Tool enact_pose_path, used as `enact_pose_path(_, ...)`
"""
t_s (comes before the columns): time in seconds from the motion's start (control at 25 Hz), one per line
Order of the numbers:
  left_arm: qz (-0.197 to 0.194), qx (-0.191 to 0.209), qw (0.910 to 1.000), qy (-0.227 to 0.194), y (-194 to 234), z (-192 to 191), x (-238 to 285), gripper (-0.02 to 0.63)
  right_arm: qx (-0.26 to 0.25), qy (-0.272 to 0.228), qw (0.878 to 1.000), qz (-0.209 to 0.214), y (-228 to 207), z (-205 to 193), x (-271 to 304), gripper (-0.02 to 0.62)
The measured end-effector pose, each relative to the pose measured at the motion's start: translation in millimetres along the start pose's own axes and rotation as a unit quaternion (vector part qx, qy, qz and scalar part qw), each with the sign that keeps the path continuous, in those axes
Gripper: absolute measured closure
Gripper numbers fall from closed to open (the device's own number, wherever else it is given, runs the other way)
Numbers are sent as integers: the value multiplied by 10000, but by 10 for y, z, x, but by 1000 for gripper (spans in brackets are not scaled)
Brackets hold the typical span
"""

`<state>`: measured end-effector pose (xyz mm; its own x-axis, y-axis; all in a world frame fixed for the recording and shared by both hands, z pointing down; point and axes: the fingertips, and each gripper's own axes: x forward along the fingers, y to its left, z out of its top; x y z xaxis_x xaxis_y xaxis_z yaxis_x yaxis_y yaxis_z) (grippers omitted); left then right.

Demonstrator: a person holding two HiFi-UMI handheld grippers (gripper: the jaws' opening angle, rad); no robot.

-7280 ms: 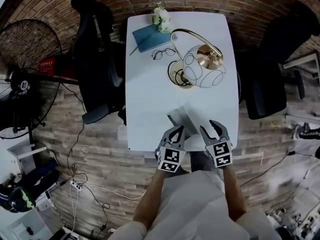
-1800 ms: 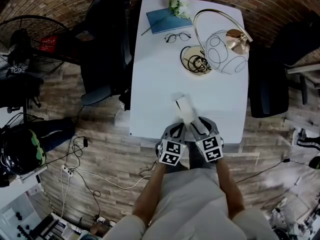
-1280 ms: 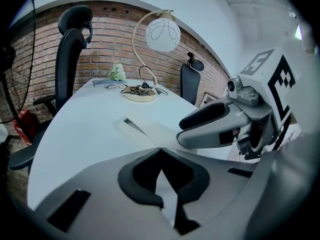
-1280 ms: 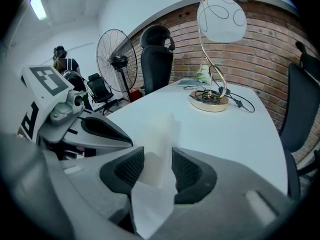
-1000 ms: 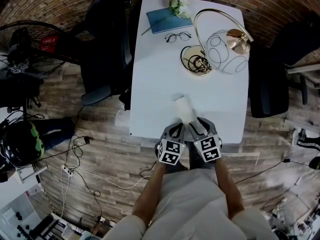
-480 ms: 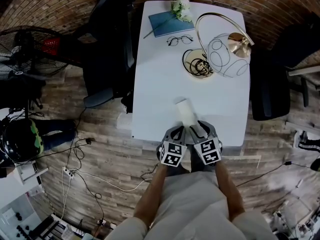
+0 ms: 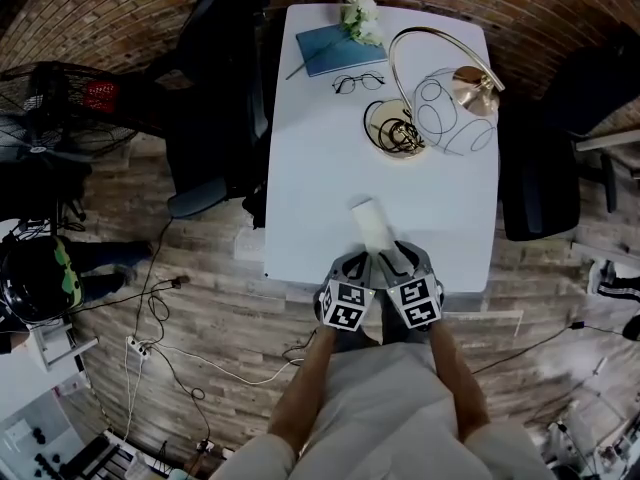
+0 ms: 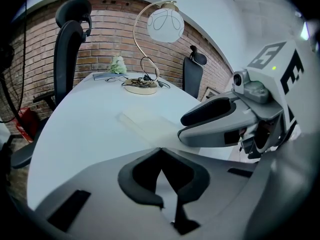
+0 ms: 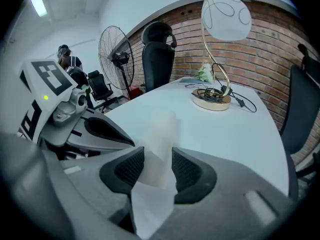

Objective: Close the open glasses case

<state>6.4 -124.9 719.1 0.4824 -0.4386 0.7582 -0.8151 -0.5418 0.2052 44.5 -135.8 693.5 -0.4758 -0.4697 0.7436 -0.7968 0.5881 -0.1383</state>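
Note:
The white glasses case (image 7: 371, 224) lies near the front edge of the white table (image 7: 310, 178) and looks narrow, its lid down. My right gripper (image 7: 393, 256) is shut on the near end of the case (image 9: 160, 136), one pad on each side (image 9: 158, 169). Right beside it, my left gripper (image 7: 361, 260) has its jaws together at the tips (image 8: 160, 151). The case (image 8: 147, 123) lies just beyond them, and I cannot see whether they pinch its edge. The right gripper (image 8: 215, 116) shows at the right of the left gripper view.
At the table's far end stand a gold lamp with a glass globe (image 7: 445, 108), a pair of glasses (image 7: 358, 83), a blue notebook (image 7: 325, 46) and white flowers (image 7: 362, 18). Black chairs flank the table (image 7: 215, 88) (image 7: 540, 158). A fan (image 7: 60, 98) stands at the left.
Seven seconds ago the case lay wide open with both grippers open beside it. Now it is narrow and both grippers are shut at its near end. Nothing moved in the last second.

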Motion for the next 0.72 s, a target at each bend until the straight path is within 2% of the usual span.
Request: enact_pose_path(0.72,3,-47,10000,35,94,-11,-33,601,99,-69,9999,-80,1,32,-37,420)
